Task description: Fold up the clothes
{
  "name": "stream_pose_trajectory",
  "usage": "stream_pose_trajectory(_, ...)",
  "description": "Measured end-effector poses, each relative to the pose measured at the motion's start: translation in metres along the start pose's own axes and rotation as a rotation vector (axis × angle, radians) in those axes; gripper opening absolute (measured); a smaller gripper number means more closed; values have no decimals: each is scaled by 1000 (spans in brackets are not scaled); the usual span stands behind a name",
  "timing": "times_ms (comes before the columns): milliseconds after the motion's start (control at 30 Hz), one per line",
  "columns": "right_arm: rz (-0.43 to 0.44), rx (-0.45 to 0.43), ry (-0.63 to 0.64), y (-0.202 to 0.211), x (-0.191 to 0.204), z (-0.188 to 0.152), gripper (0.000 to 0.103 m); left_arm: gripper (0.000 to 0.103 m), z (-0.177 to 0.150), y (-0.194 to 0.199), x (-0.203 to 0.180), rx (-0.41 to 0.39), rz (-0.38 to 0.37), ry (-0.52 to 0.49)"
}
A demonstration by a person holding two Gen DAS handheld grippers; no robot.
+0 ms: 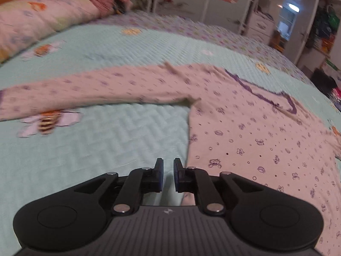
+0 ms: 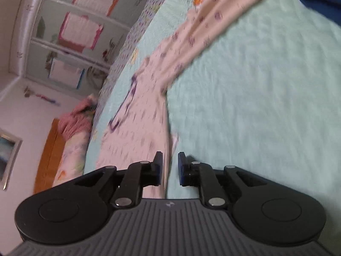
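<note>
A pink long-sleeved top with purple prints lay spread flat on the mint quilted bedspread, one sleeve stretched out sideways. The left gripper and right gripper each hovered at its hem edge, jaws narrowly parted, gripping nothing.

The left gripper points forward toward twelve o'clock and tilts downward, its jaws a narrow gap apart with nothing pinched between them. The right gripper also points toward twelve o'clock, jaws slightly wider, likewise empty.
</note>
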State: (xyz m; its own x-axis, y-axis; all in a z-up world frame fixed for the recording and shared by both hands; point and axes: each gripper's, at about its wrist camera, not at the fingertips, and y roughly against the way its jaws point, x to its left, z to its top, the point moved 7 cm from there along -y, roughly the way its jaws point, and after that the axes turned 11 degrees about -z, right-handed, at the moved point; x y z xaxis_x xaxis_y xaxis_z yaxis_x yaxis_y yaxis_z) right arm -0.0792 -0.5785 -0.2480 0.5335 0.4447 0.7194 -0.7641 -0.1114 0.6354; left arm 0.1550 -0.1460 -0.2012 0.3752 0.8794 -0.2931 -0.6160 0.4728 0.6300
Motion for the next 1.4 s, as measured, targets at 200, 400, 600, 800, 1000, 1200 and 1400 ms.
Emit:
stream_pose_trajectory(200, -3, 86, 75, 27, 3, -59, 28, 34, -42, 48, -38, 72, -146, -95)
stream_pose_trajectory(400, -75, 76, 152, 29, 5, -74, 1, 34, -91, 41, -33, 202, -87, -173)
stream_pose_trajectory(600, -166, 40, 278, 34, 11, -77, 1, 34, -91, 45, -22, 179, -86, -166)
stream_pose_trajectory(800, -296, -34, 354, 44, 27, -80, 5, 37, -84, 60, -21, 176, -61, -99)
stream_pose_trajectory(1000, -427, -205, 648, 62, 83, -100, 28, 66, -74, 90, -34, 128, -10, -113)
stream_pose_trajectory(1200, -222, 86, 670, 28, 105, -149, 39, 72, -106, 79, -41, 254, -12, -156)
stream_pose_trajectory(1400, -251, 146, 602, 27, 74, -161, 29, 73, -119, 80, -29, 262, -5, -122)
